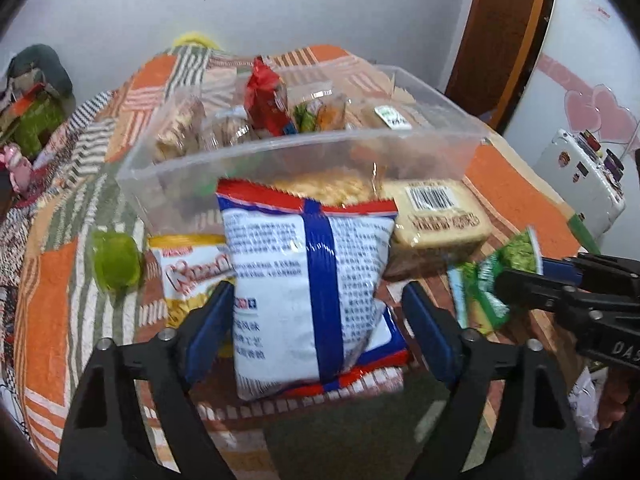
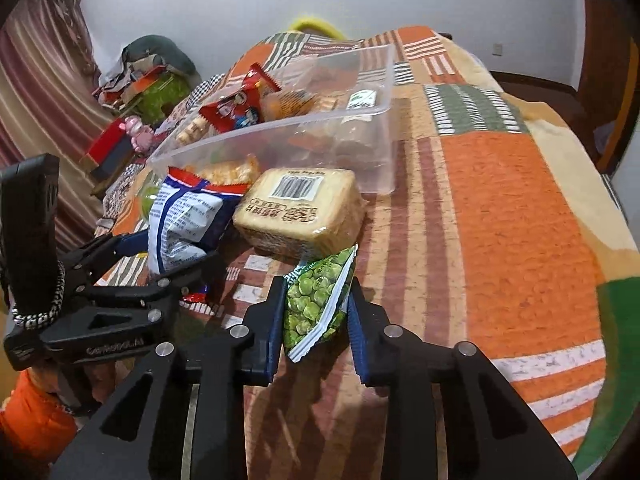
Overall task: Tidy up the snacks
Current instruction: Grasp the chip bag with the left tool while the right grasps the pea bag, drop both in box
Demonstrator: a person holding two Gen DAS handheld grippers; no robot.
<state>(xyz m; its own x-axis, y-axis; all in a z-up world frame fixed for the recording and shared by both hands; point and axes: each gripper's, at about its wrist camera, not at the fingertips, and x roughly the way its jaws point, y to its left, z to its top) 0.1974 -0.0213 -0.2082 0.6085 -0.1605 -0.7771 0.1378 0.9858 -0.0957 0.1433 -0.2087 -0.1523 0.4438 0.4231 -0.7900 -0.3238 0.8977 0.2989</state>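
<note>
My right tool (image 2: 316,312) is clenched on a green pea packet (image 2: 318,300), lifted just above the patchwork bedspread (image 2: 520,220). My left tool (image 1: 316,316) stands released around a blue-and-white snack bag (image 1: 308,280), just before the clear plastic bin (image 1: 400,152) of snacks.

My two grippers are matte black frames with triangular cut-outs and round silver screw heads at the joints. The fingers (image 1: 208,320) carry blue pads. The left gripper (image 2: 176,256) bears pale embossed lettering and a black-and-white braided cord. I see an orange sleeve (image 2: 32,420).
</note>
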